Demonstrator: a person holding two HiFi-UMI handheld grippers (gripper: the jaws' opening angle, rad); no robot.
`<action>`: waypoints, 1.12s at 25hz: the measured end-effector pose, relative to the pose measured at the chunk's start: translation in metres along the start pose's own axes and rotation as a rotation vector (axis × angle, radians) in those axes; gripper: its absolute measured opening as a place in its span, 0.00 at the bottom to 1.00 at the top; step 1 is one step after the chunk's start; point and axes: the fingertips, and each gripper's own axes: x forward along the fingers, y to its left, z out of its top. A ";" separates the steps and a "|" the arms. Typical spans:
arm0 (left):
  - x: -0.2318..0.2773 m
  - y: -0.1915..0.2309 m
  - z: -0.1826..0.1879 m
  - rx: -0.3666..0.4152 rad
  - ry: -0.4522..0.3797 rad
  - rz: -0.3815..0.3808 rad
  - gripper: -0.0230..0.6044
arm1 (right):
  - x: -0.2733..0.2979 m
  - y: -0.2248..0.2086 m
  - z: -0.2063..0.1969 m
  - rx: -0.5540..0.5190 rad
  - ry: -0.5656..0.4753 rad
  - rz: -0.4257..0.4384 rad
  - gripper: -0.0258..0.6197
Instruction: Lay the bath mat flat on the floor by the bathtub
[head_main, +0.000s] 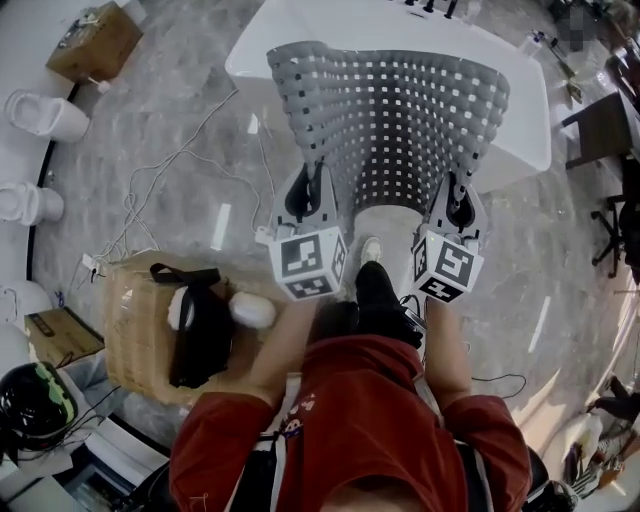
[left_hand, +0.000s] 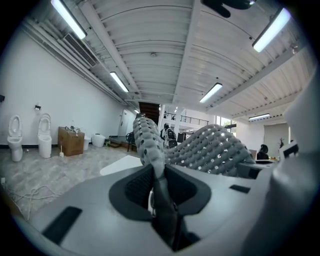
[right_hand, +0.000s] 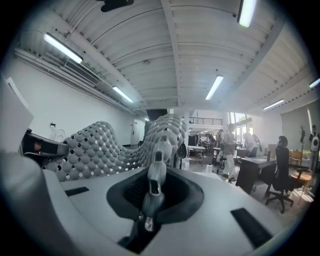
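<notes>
Leftward, a woven box (head_main: 135, 330), cables (head_main: 135, 195) and toilets (head_main: 45, 115) sit beside the bath mat (head_main: 390, 120).

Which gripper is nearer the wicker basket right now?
Left. The left gripper, clamped on the mat, is just right of the basket in the head view. The right gripper holds the mat's other corner, farther right.

The left gripper (left_hand: 159, 179) has its jaws pinched on an edge of the grey, hole-patterned bath mat (left_hand: 212, 147) — which rises and arches away rightward — with two toilets (left_hand: 44, 135) and a cardboard box (left_hand: 71, 141) far off at left.
</notes>
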 end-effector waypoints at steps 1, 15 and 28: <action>0.005 0.002 -0.004 0.001 0.010 0.008 0.16 | 0.007 0.000 -0.005 0.004 0.010 0.007 0.11; 0.100 0.040 -0.094 -0.006 0.200 0.120 0.16 | 0.109 0.016 -0.113 0.021 0.216 0.100 0.11; 0.177 0.074 -0.242 -0.018 0.383 0.170 0.16 | 0.176 0.016 -0.275 -0.007 0.414 0.157 0.11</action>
